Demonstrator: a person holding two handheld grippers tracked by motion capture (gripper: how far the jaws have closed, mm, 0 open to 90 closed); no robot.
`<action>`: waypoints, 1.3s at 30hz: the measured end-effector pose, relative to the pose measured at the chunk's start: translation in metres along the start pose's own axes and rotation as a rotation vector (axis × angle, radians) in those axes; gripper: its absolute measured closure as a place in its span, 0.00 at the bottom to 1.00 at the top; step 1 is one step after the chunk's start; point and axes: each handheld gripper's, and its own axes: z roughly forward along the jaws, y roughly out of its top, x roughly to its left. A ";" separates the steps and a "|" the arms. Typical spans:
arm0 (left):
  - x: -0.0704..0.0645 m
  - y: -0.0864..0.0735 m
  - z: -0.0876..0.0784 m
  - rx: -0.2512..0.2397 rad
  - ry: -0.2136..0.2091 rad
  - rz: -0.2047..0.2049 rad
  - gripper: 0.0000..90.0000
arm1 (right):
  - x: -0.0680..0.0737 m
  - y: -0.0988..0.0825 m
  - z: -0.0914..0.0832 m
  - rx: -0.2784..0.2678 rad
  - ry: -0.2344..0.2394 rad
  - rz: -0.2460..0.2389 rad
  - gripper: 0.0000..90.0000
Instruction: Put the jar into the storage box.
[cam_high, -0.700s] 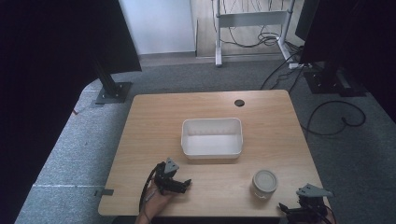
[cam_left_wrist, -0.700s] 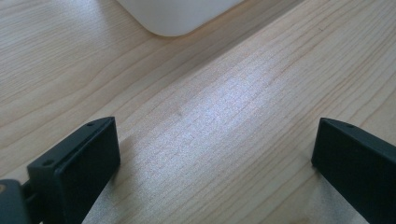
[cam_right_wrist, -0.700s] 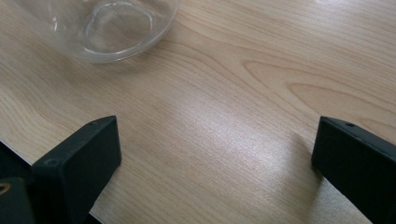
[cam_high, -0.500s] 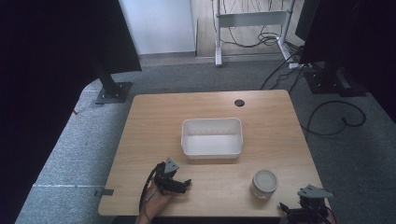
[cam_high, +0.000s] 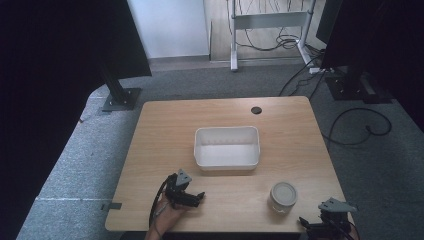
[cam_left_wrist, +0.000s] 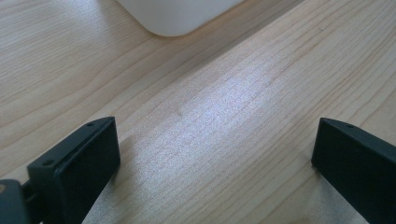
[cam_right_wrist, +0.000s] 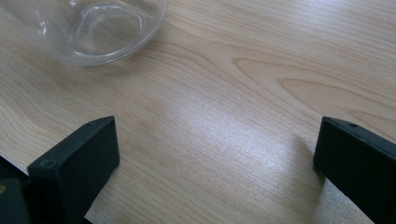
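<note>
- High view: round glass jar (cam_high: 283, 196) with pale lid, near right front corner of wood-grain table (cam_high: 165, 130)
- white rounded-rectangle plastic tub (cam_high: 227, 147) mid-table
- left gripper (cam_high: 189, 197) jaws wide, resting on tabletop near front-left
- right gripper (cam_high: 320, 227) jaws wide, just right of jar
- both grippers unmoved since earlier frames

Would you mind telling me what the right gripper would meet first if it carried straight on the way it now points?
Probably the clear glass jar, ahead and slightly left of the right gripper; only bare table lies between, though depth is unclear.
</note>
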 end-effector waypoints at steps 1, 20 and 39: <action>0.000 0.000 0.000 0.000 0.000 -0.001 0.01 | 0.000 0.000 0.000 0.001 -0.001 0.000 0.00; 0.000 0.000 0.000 0.000 0.000 0.000 0.01 | 0.007 0.008 -0.009 -0.030 0.036 -0.009 0.04; 0.000 0.000 0.000 0.000 0.000 0.000 0.01 | 0.022 0.023 -0.010 -0.079 0.091 -0.039 0.03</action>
